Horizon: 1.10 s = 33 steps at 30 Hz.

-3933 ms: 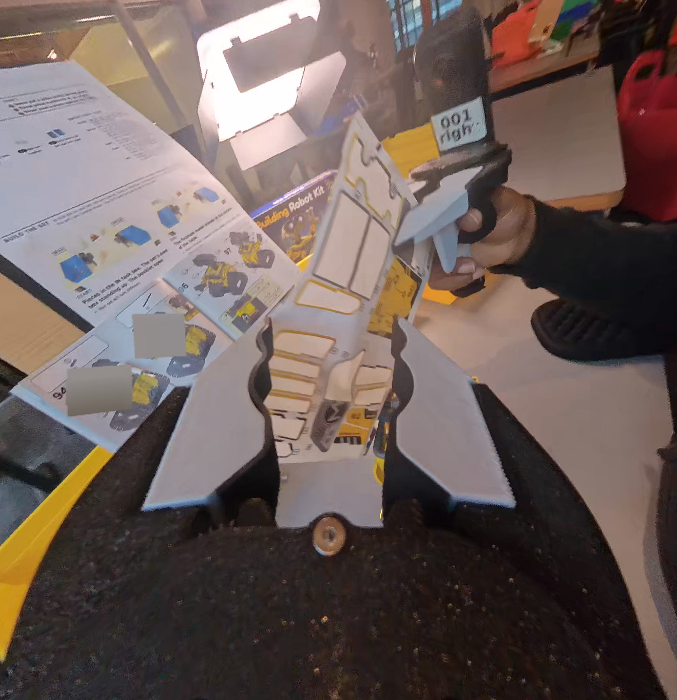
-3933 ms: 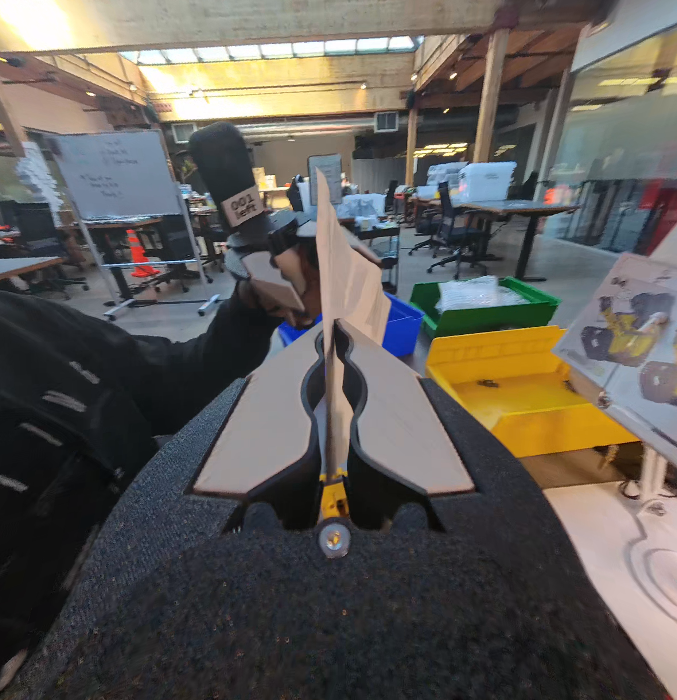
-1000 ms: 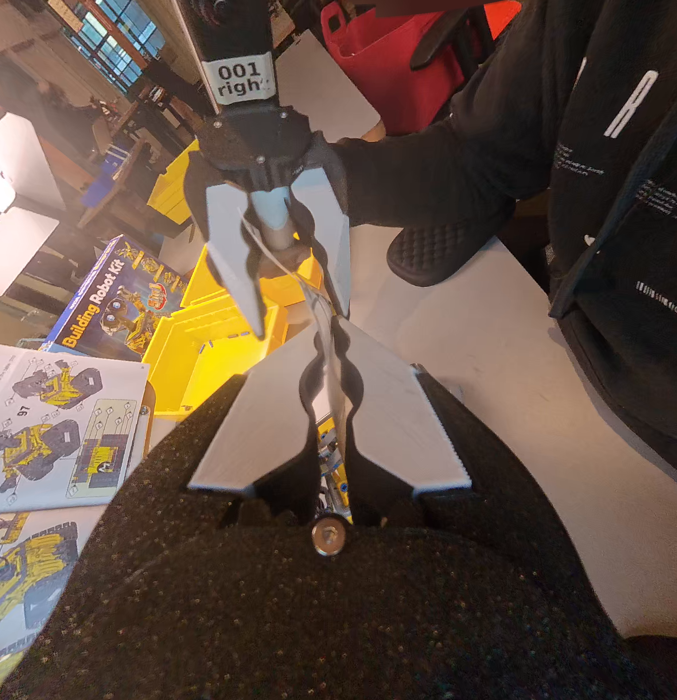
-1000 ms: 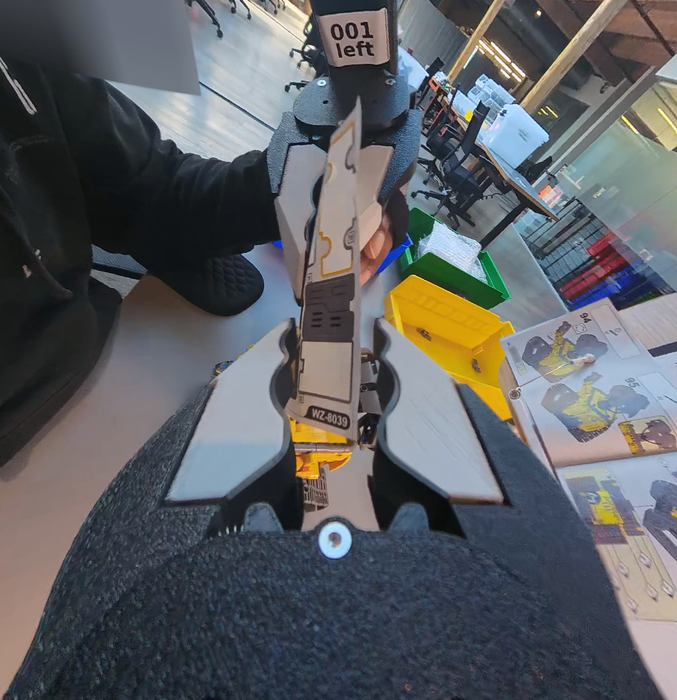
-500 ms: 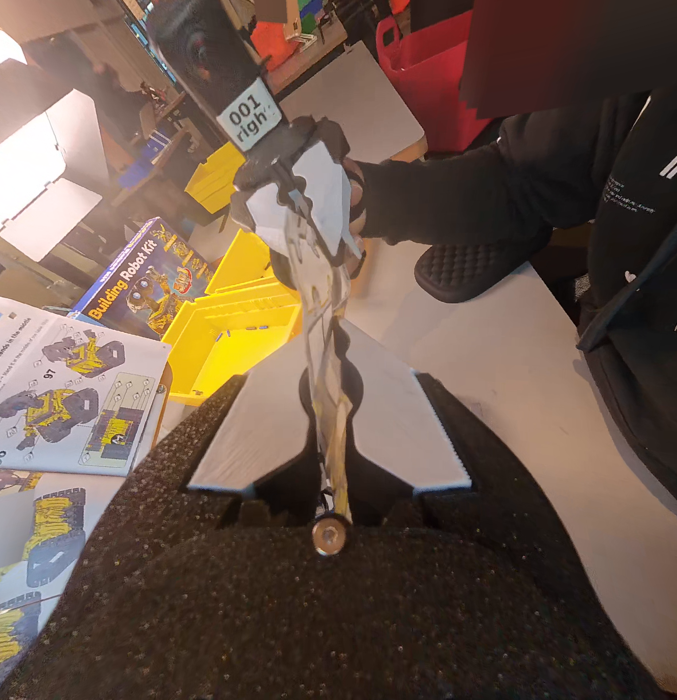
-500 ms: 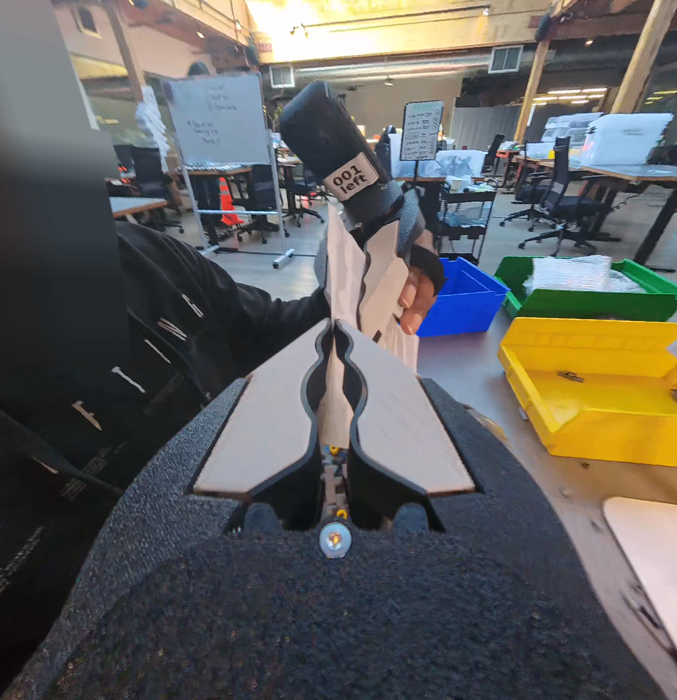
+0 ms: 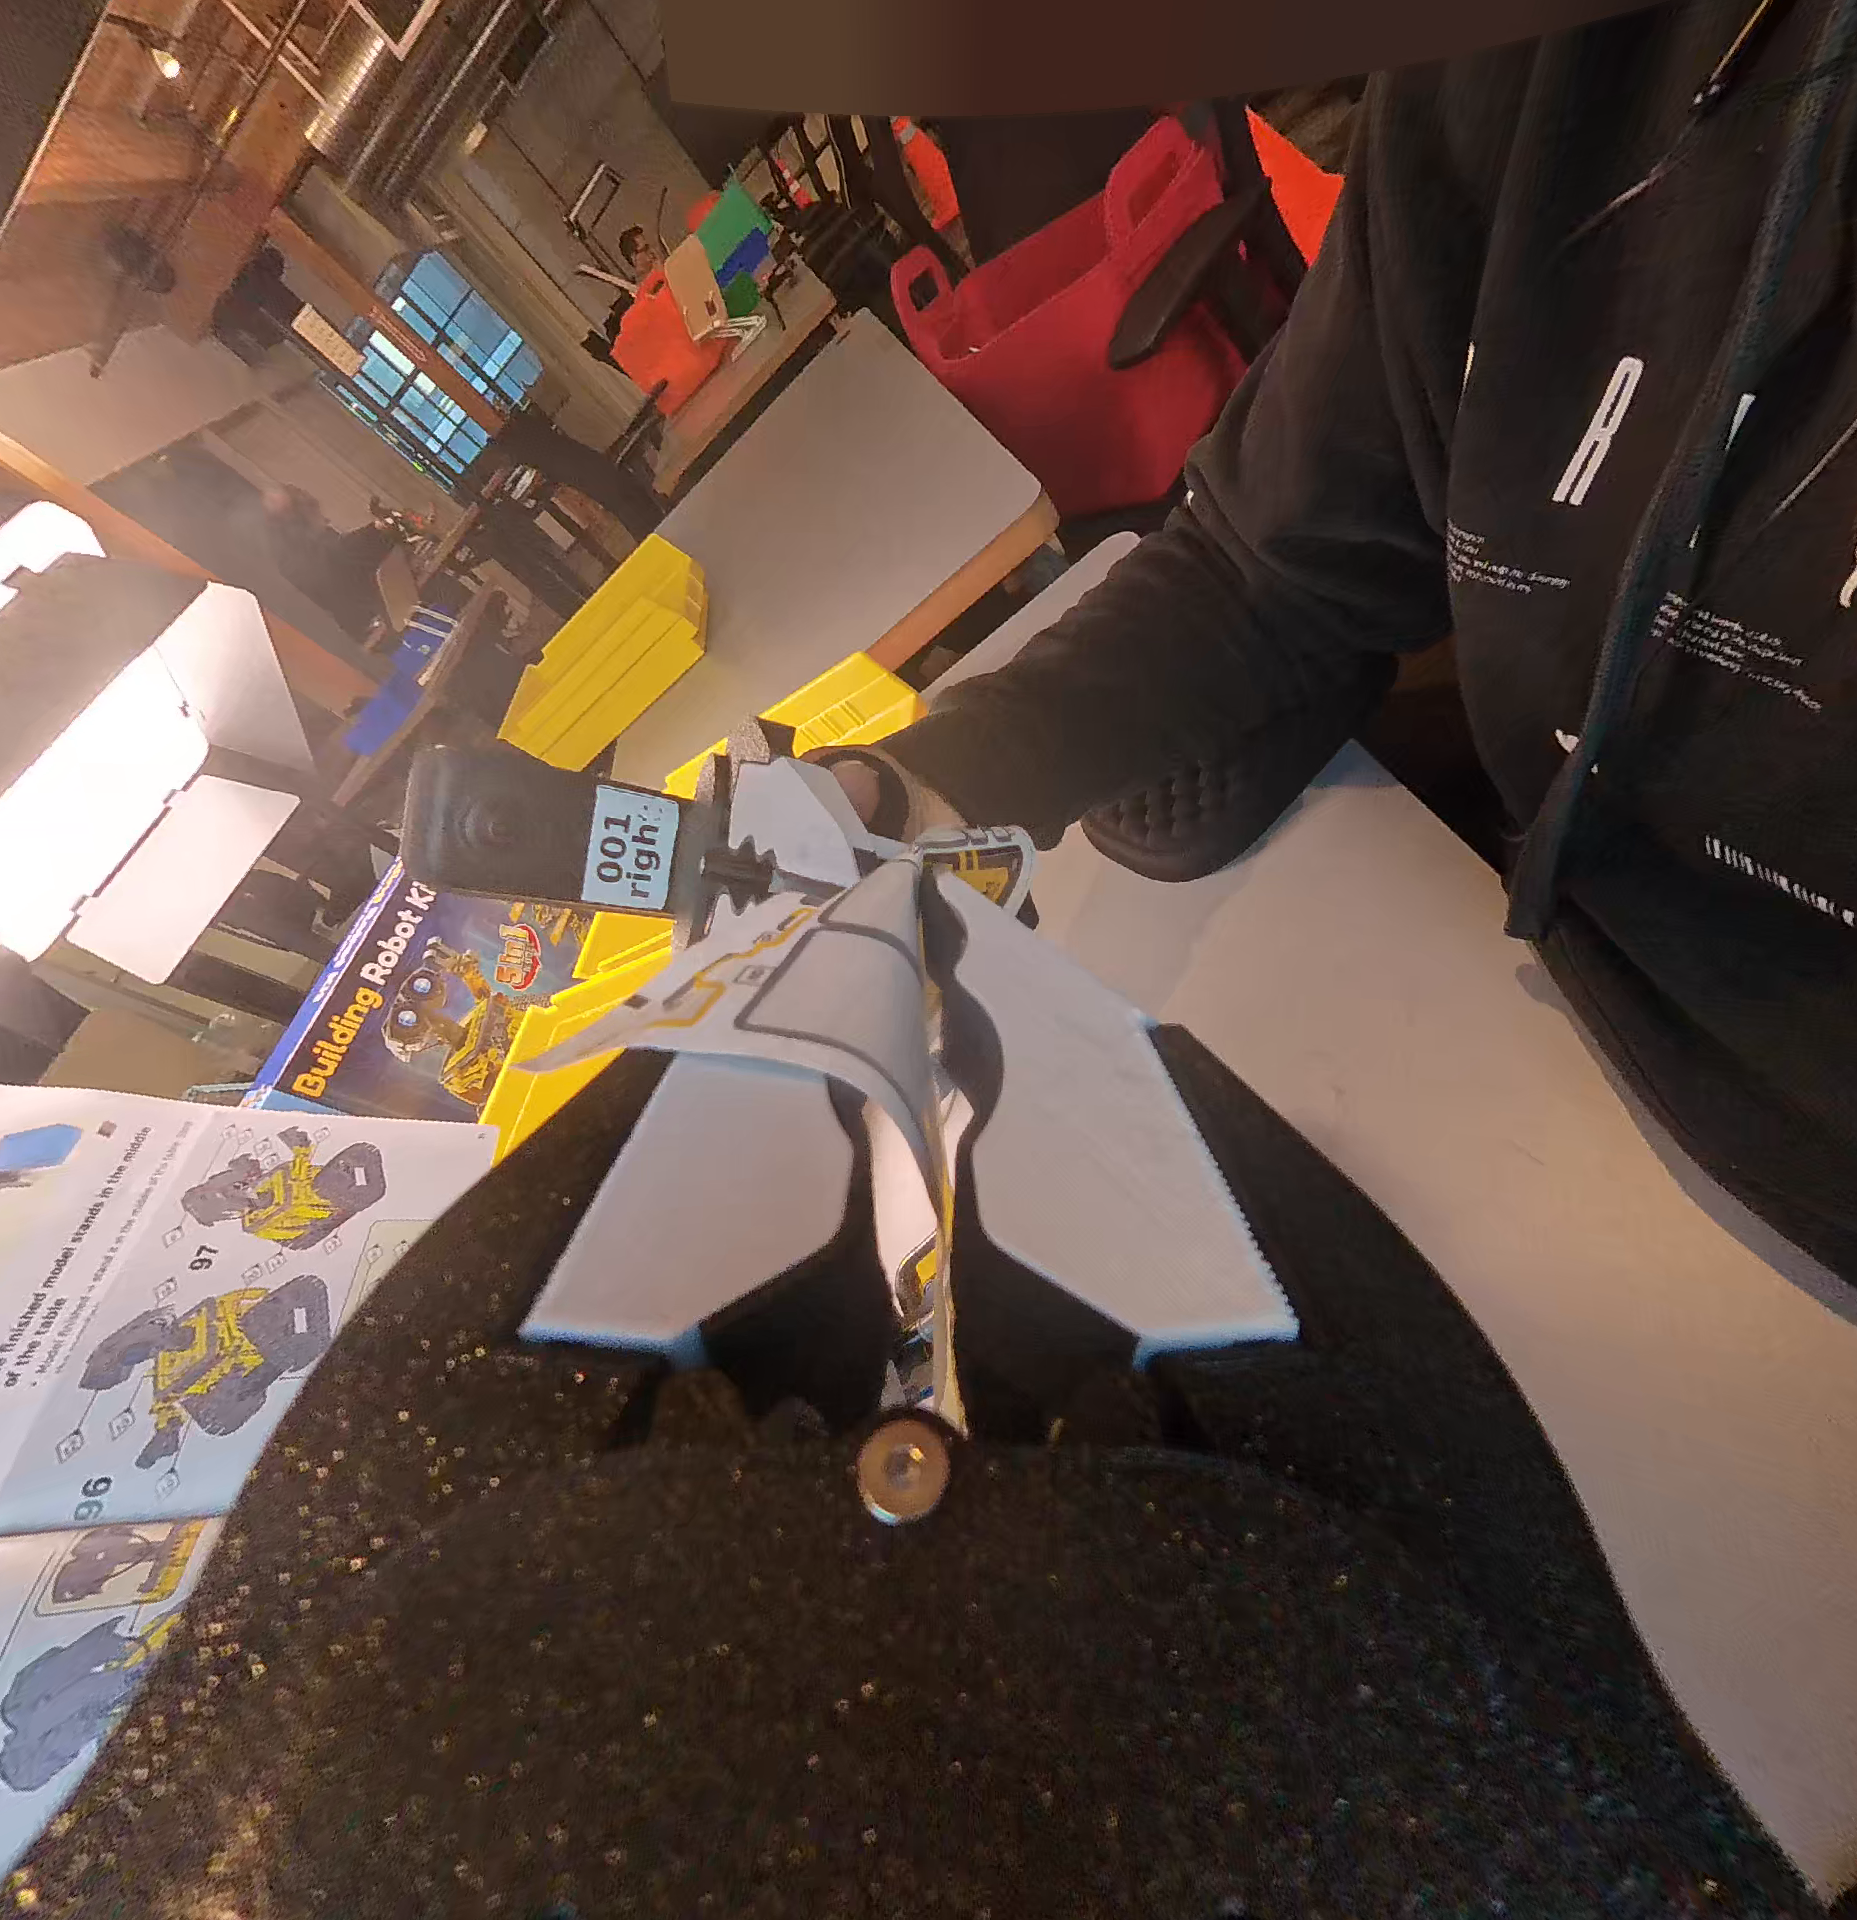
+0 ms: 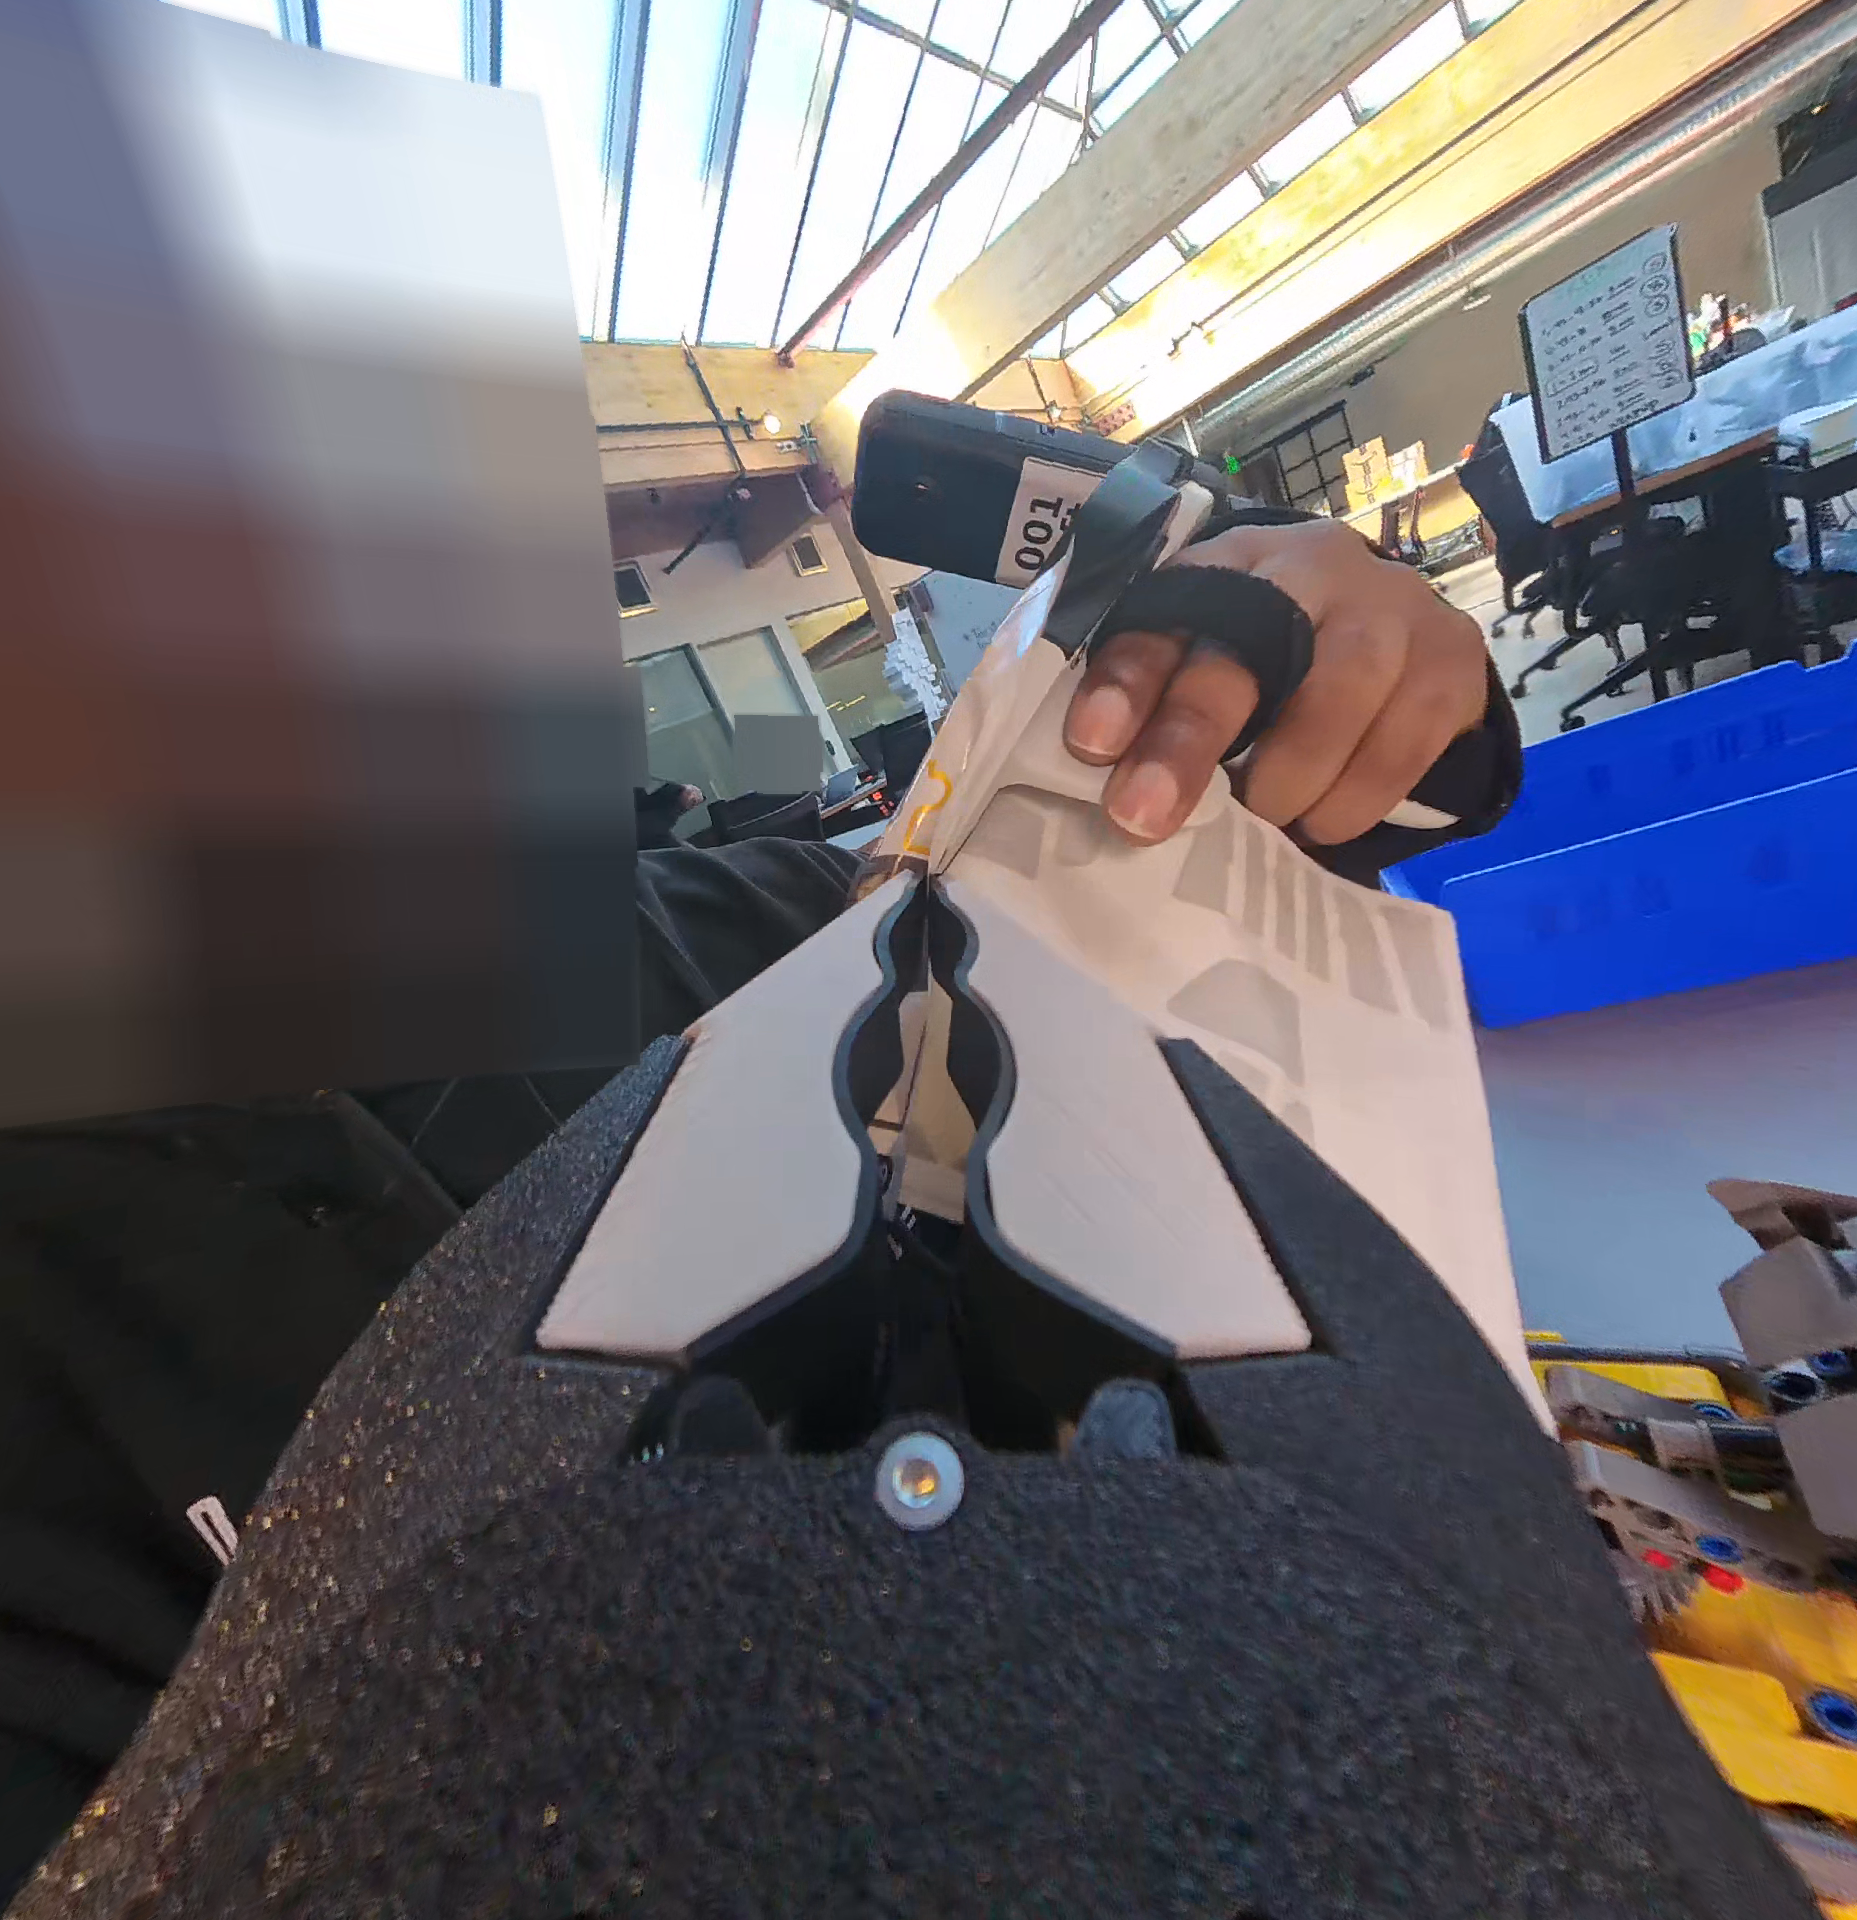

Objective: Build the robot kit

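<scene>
A white sticker sheet [image 7: 830, 987] with grey and yellow outlined shapes is pinched between both grippers above the table. My left gripper [image 7: 919, 883] is shut on the sheet's edge, and the sheet bends away to the left. The right gripper's white finger [image 7: 789, 821] shows just beyond, lying sideways at the sheet's far end. In the right wrist view my right gripper [image 8: 929, 883] is shut on the same sheet [image 8: 1267, 987], which fans out to the right. The left gripper's black handle [image 8: 945, 499] and a hand [image 8: 1267, 707] are right behind it.
A white table [image 7: 1423, 1143] lies below. Yellow bins [image 7: 612, 655], a blue kit box [image 7: 415, 997] and an open instruction booklet [image 7: 176, 1299] are at the left. A blue bin [image 8: 1682, 831] and a grey and yellow brick model [image 8: 1734, 1507] are at the right. A person's black jacket [image 7: 1630, 520] is close. Both grippers' tips are close together, under 4 cm apart.
My left gripper, open around the sheet 3.9 s ago, has closed on it. In the last half second both grippers have tilted sideways, and the sheet is now bent between them.
</scene>
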Available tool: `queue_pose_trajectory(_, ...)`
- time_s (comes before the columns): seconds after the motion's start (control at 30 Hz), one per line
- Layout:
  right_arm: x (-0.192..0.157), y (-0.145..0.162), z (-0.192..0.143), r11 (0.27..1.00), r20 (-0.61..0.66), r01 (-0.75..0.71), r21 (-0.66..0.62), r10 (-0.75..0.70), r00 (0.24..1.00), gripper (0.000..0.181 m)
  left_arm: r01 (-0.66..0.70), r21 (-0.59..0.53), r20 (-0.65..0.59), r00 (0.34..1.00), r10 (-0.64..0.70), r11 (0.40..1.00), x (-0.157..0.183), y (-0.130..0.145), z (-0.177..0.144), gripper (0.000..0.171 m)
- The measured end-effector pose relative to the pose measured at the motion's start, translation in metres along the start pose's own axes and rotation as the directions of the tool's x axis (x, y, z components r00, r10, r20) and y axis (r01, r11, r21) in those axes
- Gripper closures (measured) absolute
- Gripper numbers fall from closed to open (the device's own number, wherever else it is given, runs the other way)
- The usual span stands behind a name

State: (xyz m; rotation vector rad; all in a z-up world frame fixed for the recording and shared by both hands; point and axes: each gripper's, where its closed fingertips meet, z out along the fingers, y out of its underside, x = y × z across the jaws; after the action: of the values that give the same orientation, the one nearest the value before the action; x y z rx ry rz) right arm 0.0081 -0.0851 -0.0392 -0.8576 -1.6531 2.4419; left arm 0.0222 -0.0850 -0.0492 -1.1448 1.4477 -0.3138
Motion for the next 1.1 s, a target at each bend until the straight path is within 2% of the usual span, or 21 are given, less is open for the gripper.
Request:
queue_pose_trajectory(0.1, 0.002, -0.001, -0.001, 0.999, -0.035, 0.036, -0.009, -0.036, 0.999, 0.181, 0.033, -0.008, 0.000, 0.999, -0.033, 0.999, -0.002, 0.002, 0.000, 0.171)
queue_pose_trajectory(0.2, 0.014, -0.008, -0.008, 0.989, -0.172, 0.147, -0.032, -0.150, 0.974, 0.181, 0.066, -0.037, 0.051, 0.997, -0.065, 0.997, -0.012, 0.009, 0.000, 0.171)
queue_pose_trajectory(0.23, 0.019, -0.011, -0.012, 0.981, -0.229, 0.189, -0.046, -0.195, 0.954, 0.175, 0.080, -0.037, 0.061, 0.995, -0.077, 0.996, -0.015, 0.010, 0.000, 0.171)
queue_pose_trajectory(0.27, 0.024, -0.014, -0.016, 0.967, -0.297, 0.242, -0.075, -0.253, 0.921, 0.167, 0.091, -0.033, 0.065, 0.994, -0.089, 0.995, -0.017, 0.010, 0.000, 0.171)
queue_pose_trajectory(0.33, 0.033, -0.020, -0.024, 0.911, -0.425, 0.370, -0.179, -0.411, 0.806, 0.161, 0.103, -0.026, 0.069, 0.992, -0.101, 0.994, -0.018, 0.010, -0.001, 0.171)
queue_pose_trajectory(0.47, 0.029, -0.040, -0.037, 0.762, -0.540, 0.535, -0.366, -0.642, 0.544, 0.144, 0.124, -0.026, 0.090, 0.989, -0.121, 0.992, -0.023, 0.012, -0.005, 0.171)
queue_pose_trajectory(0.57, 0.000, -0.054, -0.036, 0.670, -0.517, 0.628, -0.396, -0.728, 0.451, 0.144, 0.146, -0.039, 0.107, 0.984, -0.141, 0.988, -0.028, 0.017, -0.007, 0.171)
queue_pose_trajectory(0.63, -0.013, -0.047, -0.030, 0.582, -0.444, 0.653, -0.484, -0.807, 0.389, 0.144, 0.160, -0.050, 0.114, 0.982, -0.153, 0.986, -0.030, 0.020, -0.006, 0.171)
queue_pose_trajectory(0.7, -0.013, -0.036, -0.026, 0.438, -0.360, 0.647, -0.624, -0.896, 0.259, 0.144, 0.175, -0.060, 0.120, 0.979, -0.166, 0.983, -0.031, 0.023, -0.004, 0.171)
queue_pose_trajectory(0.77, -0.009, -0.017, -0.019, 0.299, -0.240, 0.613, -0.731, -0.954, 0.178, 0.150, 0.184, -0.067, 0.121, 0.977, -0.175, 0.981, -0.032, 0.025, -0.003, 0.171)
queue_pose_trajectory(0.87, 0.016, -0.012, -0.025, 0.179, -0.179, 0.494, -0.851, -0.983, 0.047, 0.149, 0.181, -0.077, 0.110, 0.979, -0.172, 0.981, -0.029, 0.026, 0.000, 0.171)
queue_pose_trajectory(0.9, 0.022, -0.010, -0.026, 0.167, -0.170, 0.477, -0.863, -0.985, 0.037, 0.148, 0.176, -0.081, 0.106, 0.980, -0.167, 0.981, -0.028, 0.026, 0.001, 0.171)
queue_pose_trajectory(1.0, 0.029, -0.003, -0.025, 0.225, -0.197, 0.489, -0.843, -0.974, 0.109, 0.147, 0.160, -0.091, 0.094, 0.984, -0.152, 0.983, -0.025, 0.026, 0.002, 0.171)
queue_pose_trajectory(1.1, 0.030, 0.003, -0.023, 0.286, -0.217, 0.510, -0.811, -0.957, 0.191, 0.160, 0.152, -0.097, 0.078, 0.986, -0.145, 0.983, -0.022, 0.027, 0.003, 0.171)
